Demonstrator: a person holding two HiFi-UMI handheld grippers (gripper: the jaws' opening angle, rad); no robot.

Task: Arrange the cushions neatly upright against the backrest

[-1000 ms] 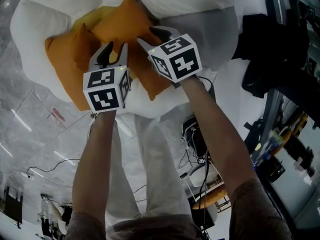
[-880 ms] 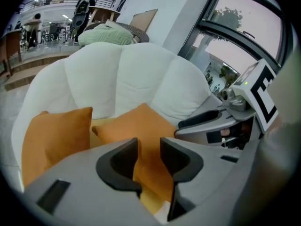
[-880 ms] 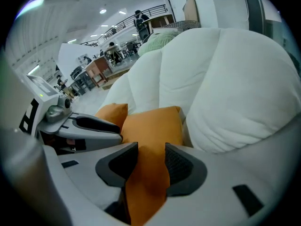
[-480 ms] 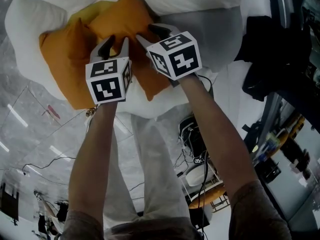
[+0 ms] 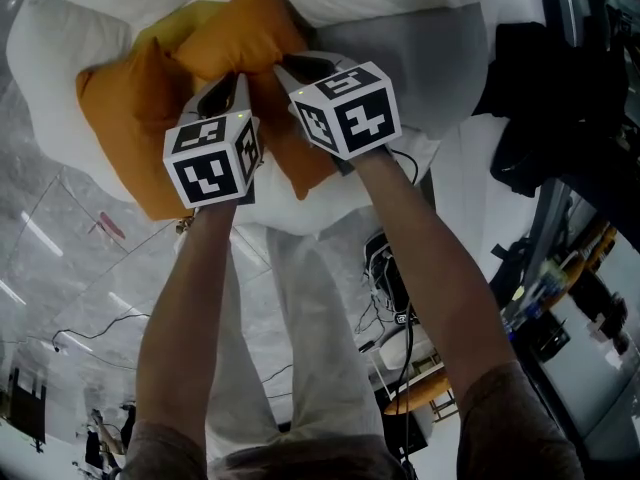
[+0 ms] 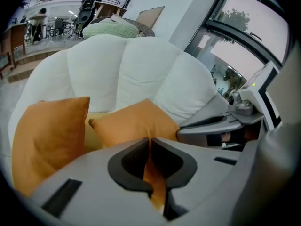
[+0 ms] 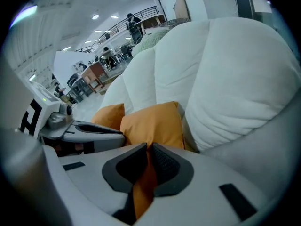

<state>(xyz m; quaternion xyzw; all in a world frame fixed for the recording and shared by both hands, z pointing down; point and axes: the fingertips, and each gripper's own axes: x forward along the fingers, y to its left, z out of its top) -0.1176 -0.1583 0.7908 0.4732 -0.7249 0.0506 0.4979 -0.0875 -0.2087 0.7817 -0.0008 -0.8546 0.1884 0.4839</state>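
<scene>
— Two orange cushions are in front of us. Which one do we hold?
— The right cushion (image 5: pixel 245 38). Our left gripper (image 6: pixel 150 142) and right gripper (image 7: pixel 147 149) have just been closing. Both pairs of fingers now pinch its orange fabric, side by side.
— How does it lie?
— In the head view its length runs diagonally. The far corner is up at the white backrest (image 6: pixel 141 69) and the near end is beneath our grippers.
— What room do we have at the edges?
— The left cushion (image 5: pixel 125 118) stands tilted just beside it, and a strip of yellow cushion (image 6: pixel 94 131) shows between them. On our right we have open pale seat (image 5: pixel 400 53), with the backrest bulging above it.
</scene>
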